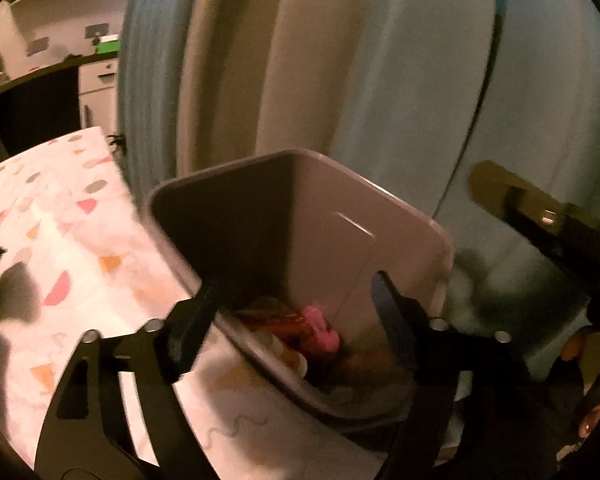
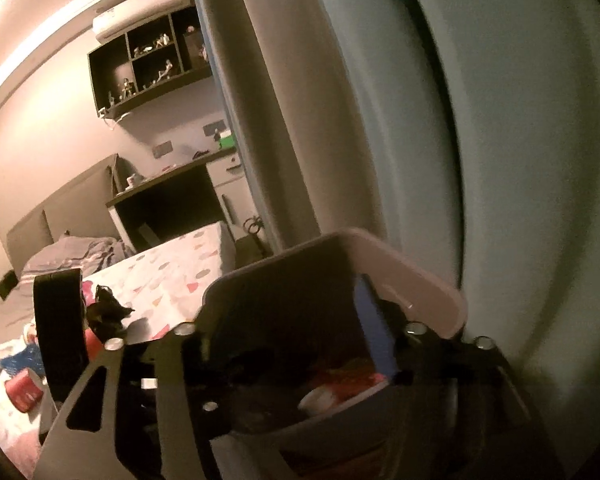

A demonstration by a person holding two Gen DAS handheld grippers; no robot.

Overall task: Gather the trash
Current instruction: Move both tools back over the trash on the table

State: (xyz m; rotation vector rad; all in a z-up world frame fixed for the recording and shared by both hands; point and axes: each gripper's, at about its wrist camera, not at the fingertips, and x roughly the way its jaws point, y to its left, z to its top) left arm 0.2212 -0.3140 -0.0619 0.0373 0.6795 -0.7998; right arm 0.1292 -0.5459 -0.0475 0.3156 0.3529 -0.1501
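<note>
Black left claw (image 1: 296, 312) wide astride bin (image 1: 412, 232) wall.

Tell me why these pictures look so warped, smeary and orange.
Left wrist view: the lens bends the curtain into a bulge, and the bin rim smears from motion. Right wrist view: warm ceiling light tints the wall orange, leaving the bin's inside dark.

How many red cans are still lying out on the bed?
2. One red can lies low on the left of the bedspread; a second red can shows partly behind the black gripper finger, beside the crumpled black wrapper. More may be hidden.
</note>
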